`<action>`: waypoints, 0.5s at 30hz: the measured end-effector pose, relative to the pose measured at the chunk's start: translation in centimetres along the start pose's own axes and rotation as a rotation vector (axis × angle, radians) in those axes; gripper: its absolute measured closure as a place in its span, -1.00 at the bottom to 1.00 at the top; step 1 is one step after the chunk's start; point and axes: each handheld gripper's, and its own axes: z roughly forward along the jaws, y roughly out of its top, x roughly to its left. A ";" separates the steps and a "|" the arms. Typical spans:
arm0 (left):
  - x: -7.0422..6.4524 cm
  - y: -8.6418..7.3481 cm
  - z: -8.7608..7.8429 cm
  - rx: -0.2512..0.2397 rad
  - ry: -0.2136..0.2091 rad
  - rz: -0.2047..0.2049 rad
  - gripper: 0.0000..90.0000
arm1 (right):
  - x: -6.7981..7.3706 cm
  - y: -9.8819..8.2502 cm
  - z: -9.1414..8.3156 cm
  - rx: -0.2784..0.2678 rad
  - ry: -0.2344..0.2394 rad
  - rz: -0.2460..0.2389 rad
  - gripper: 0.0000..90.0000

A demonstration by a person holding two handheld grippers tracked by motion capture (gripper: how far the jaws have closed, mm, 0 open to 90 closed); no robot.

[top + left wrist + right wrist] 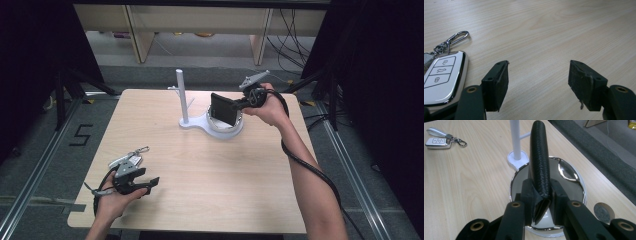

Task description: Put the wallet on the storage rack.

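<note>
Wallet sits clamped in the right tool, long axis upright, directly above the far chrome dish; left tool gapes empty.

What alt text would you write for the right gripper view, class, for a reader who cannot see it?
The right gripper clamps a black textured wallet upright over a shiny round tray on a white stand whose post rises behind it. A white car key fob with a clip lies far left on the wooden table.
</note>
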 end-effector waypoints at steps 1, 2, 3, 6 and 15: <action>0.0 0.0 0.0 0.000 0.000 0.000 -0.28 | 0.0 0.0 0.1 -0.004 -0.004 -0.003 0.72; 0.0 0.0 0.0 0.000 0.000 0.000 -0.28 | 0.0 0.0 0.1 -0.004 -0.004 -0.003 0.72; 0.0 0.0 0.0 0.001 0.003 0.001 -0.28 | 0.0 0.0 0.3 -0.017 -0.007 0.003 0.72; 0.0 0.0 0.0 -0.003 -0.002 -0.001 -0.28 | -0.2 -0.1 0.3 -0.005 -0.006 0.010 0.72; 0.2 0.0 0.0 0.019 0.000 0.023 -0.29 | -0.7 -1.2 1.7 0.013 0.007 0.062 0.69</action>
